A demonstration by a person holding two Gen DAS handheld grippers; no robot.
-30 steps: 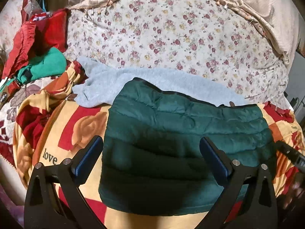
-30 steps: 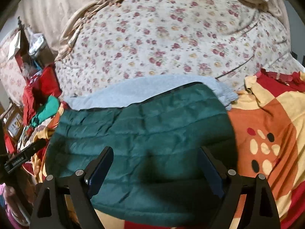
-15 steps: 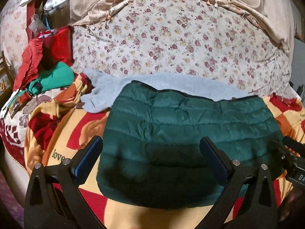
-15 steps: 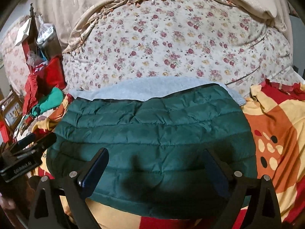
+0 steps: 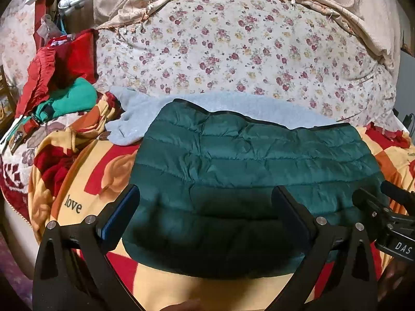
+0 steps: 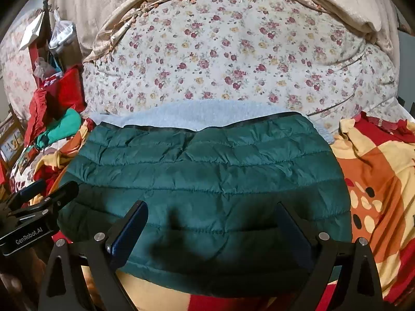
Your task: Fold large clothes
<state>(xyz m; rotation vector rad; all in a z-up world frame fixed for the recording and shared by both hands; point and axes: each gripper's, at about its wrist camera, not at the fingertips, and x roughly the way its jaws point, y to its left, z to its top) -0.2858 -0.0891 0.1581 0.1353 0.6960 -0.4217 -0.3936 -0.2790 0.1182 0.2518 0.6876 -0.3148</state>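
A dark green quilted puffer jacket [image 5: 246, 176] lies folded flat on a red, yellow and orange blanket [image 5: 103, 176]; it also shows in the right wrist view [image 6: 207, 181]. My left gripper [image 5: 205, 204] is open and empty, held above the jacket's near left part. My right gripper [image 6: 211, 220] is open and empty above the jacket's near right part. Each gripper shows at the edge of the other's view: the right one [image 5: 384, 212], the left one [image 6: 44, 202]. A light grey garment [image 5: 145, 114] lies partly under the jacket's far edge.
A large floral quilt [image 5: 246, 51] rises behind the jacket. Red and teal clothes [image 5: 59, 88] are piled at the far left. The patterned blanket [image 6: 376, 181] spreads to the right.
Both grippers have drawn back and up from the jacket, so more of the quilt and room shows. The jacket has not moved. Both stay open.
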